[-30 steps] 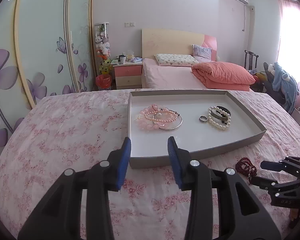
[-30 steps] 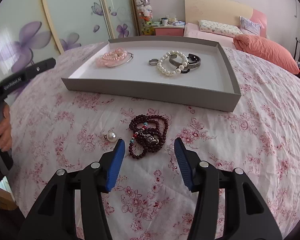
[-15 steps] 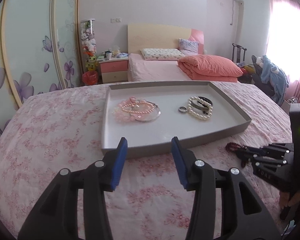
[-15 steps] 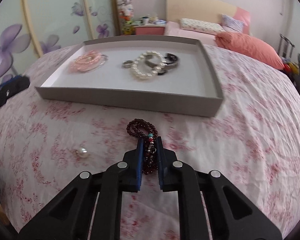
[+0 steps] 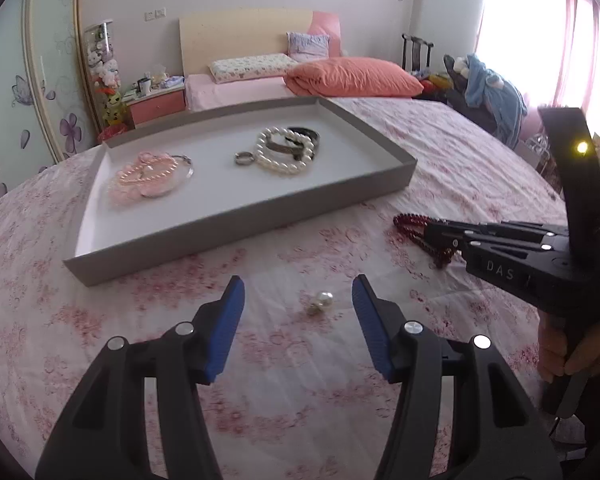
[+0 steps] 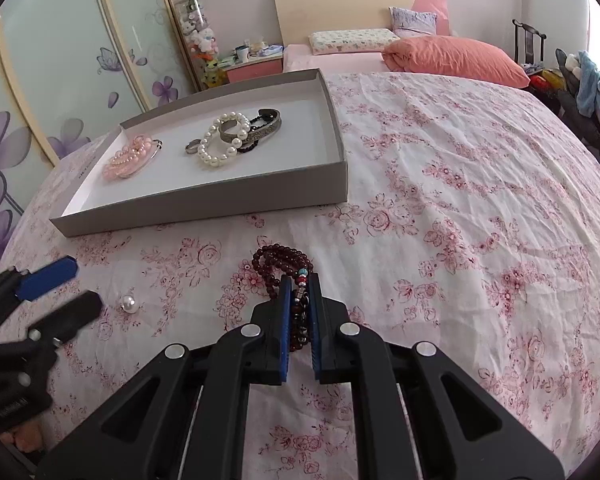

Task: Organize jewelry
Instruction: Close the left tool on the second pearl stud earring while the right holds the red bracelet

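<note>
A grey tray (image 5: 236,224) (image 6: 204,204) on the floral bedspread holds a pink bead bracelet (image 5: 146,178) (image 6: 130,158), a white pearl bracelet (image 5: 286,150) (image 6: 220,142), a ring (image 5: 244,157) and a dark bangle (image 6: 260,128). My right gripper (image 6: 299,280) is shut on a dark red bead bracelet (image 6: 278,262), which also shows in the left wrist view (image 5: 414,228). My left gripper (image 5: 298,284) is open, with a loose pearl earring (image 5: 320,302) (image 6: 129,303) lying on the bedspread between its fingers.
The bedspread (image 6: 460,220) stretches to the right of the tray. Behind stand a second bed with an orange quilt (image 5: 352,76), a pink nightstand (image 5: 156,106) and a flowered wardrobe (image 6: 60,60). A chair with clothes (image 5: 488,88) stands by the window.
My right gripper has closed on the red bead bracelet. My left gripper has moved right and down until the pearl earring lies between its open fingers.
</note>
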Tool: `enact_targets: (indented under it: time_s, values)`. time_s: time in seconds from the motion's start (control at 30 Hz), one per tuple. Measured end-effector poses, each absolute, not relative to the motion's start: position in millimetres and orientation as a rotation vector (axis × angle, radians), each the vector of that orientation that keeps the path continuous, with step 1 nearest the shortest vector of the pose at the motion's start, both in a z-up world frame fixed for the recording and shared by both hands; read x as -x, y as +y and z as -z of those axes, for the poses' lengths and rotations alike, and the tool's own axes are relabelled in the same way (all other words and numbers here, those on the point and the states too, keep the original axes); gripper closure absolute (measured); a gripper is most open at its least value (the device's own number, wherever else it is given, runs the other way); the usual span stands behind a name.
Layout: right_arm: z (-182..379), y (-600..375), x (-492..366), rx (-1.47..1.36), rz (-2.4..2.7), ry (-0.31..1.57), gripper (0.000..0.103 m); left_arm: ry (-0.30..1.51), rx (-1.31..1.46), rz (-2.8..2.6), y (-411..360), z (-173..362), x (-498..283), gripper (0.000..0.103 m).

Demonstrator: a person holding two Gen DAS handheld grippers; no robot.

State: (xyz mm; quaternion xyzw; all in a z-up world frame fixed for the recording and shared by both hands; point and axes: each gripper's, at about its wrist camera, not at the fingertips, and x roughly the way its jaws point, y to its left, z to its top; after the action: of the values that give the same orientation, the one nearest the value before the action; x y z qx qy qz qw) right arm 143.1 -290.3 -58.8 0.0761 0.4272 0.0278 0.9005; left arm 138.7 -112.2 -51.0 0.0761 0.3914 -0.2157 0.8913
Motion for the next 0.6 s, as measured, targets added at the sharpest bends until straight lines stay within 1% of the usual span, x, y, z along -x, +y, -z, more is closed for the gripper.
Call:
enact_targets:
  time_s: [0.1, 0.17, 0.2, 0.23, 0.3, 0.33, 0.37, 0.4, 0.6]
  values:
    - [59, -292, -141, -0.167, -0.060, 0.883, 0.094, 0.844, -0.186, 0.443, -126, 60, -141, 0.049]
    - [60, -293, -141, -0.170, -0.063, 0.883, 0.094, 0.855, -0.202, 0.441, -131, 64, -144, 0.052]
    - [60, -293, -141, -0.174, -0.065, 0.883, 0.094, 0.864, -0.212, 0.435, -134, 67, -145, 0.057]
    - [60, -294, -141, -0.177, -0.066, 0.884, 0.094, 0.872, -0.217, 0.425, -135, 70, -147, 0.064]
    - [60, -294, -141, -0.179, -0.068, 0.884, 0.094, 0.889, -0.220, 0.406, -137, 75, -149, 0.073]
    - [60, -294, -141, -0.180, -0.070, 0.884, 0.094, 0.879, -0.219, 0.395, -137, 75, -149, 0.080]
    - [60, -294, -141, -0.181, -0.072, 0.885, 0.094, 0.879, -0.217, 0.392, -136, 75, -150, 0.083]
    - [60, -294, -140, -0.181, -0.072, 0.885, 0.094, 0.879, -0.214, 0.388, -135, 75, -150, 0.089]
    - [60, -289, -140, -0.175, -0.089, 0.888, 0.094, 0.885, -0.187, 0.304, -113, 74, -155, 0.089]
